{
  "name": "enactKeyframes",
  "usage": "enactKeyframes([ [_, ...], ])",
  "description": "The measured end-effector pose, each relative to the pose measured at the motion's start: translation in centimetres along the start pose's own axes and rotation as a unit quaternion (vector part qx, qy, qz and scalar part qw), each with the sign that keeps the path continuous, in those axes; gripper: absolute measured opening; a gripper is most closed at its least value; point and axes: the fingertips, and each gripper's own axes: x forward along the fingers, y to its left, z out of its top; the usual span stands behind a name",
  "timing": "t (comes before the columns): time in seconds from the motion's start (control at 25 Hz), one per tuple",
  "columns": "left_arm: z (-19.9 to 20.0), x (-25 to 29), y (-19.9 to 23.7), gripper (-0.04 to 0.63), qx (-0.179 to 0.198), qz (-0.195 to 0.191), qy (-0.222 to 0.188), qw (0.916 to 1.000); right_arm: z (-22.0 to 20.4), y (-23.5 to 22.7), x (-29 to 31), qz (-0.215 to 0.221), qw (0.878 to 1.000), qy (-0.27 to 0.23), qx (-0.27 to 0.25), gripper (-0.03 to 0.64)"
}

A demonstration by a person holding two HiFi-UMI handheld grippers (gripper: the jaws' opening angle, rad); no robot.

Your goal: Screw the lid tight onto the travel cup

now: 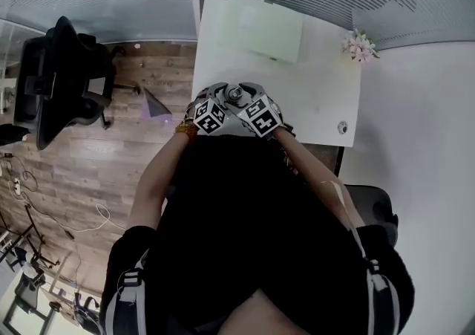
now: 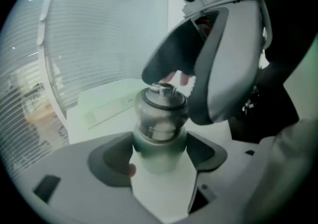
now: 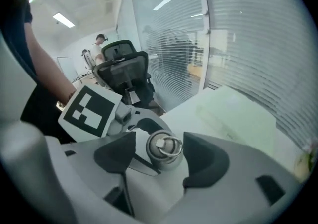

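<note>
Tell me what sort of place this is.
Most likely an office: a white desk, a black swivel chair on a wood-look floor, and striped glass partition walls beside them.

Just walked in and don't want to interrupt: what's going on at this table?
A person at the white table works with a gripper in each hand. The left gripper has its jaws closed on the body of the travel cup. The right gripper sits over the lid, its jaws apart with a gap on each side, not gripping. The lid is on the cup; how tight it is can't be told.
</note>
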Motion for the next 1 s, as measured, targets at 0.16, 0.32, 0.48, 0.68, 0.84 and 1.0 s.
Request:
enactKeyframes([
  [0.16,-0.1,-0.2,0.0,0.342,-0.025,0.033,-0.005,0.9991,-0.4,0.0,0.1,-0.024,0.999,0.012,0.022,0.303],
  [0.32,-0.1,-0.1,0.0,0.342,-0.025,0.029,-0.001,0.9992,-0.7,-0.5,0.6,-0.036,0.998,0.043,0.015,0.284],
  [0.48,-0.1,-0.2,-0.1,0.342,-0.028,0.028,-0.002,0.9992,-1.4,-0.5,1.0,-0.037,0.997,0.062,0.020,0.255],
  [0.68,-0.2,-0.1,0.1,0.344,-0.019,0.015,0.001,0.9997,-1.3,-0.5,1.5,-0.009,0.998,0.068,0.005,0.250],
  [0.84,-0.5,0.1,0.0,0.344,0.013,-0.026,0.014,0.9995,-1.2,-0.1,1.8,0.050,0.992,0.092,-0.068,0.250],
  [1.0,-0.7,0.0,-0.1,0.345,0.076,-0.101,0.039,0.9911,-1.2,0.7,2.1,0.122,0.968,0.127,-0.181,0.250],
])
